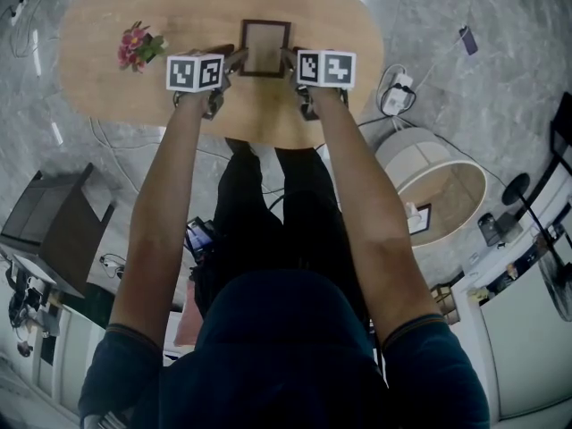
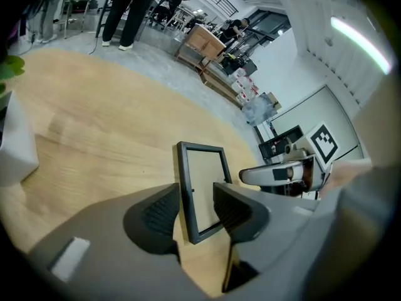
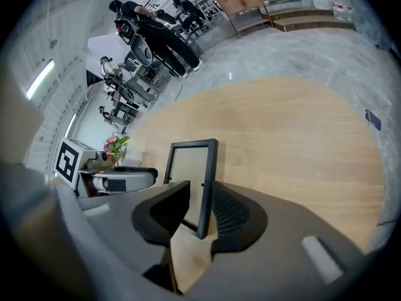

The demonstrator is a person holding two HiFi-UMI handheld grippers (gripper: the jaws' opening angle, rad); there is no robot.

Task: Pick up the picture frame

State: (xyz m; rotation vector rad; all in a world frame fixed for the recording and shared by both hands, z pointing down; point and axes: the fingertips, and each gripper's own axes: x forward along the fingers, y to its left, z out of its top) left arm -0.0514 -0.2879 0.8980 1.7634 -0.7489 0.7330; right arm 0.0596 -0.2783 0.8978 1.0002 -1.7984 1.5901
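The left hand-held gripper (image 2: pixel 196 200) is released: its jaws stand apart with the left edge of the picture frame (image 2: pixel 203 174) between them, not clamped. The right hand-held gripper (image 3: pixel 202 202) is likewise unclenched, its jaws straddling the frame's right edge. The dark frame sits on the oval wooden bench (image 1: pixel 161 96), between the two grippers. Farther left on the bench — well apart from the frame — is a pot of pink flowers (image 1: pixel 136 45).

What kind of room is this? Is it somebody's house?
Probably not: it looks like a big workshop or lab. People are busy at desks in the background, cables trail across the stone floor, and wooden boxes stand behind.
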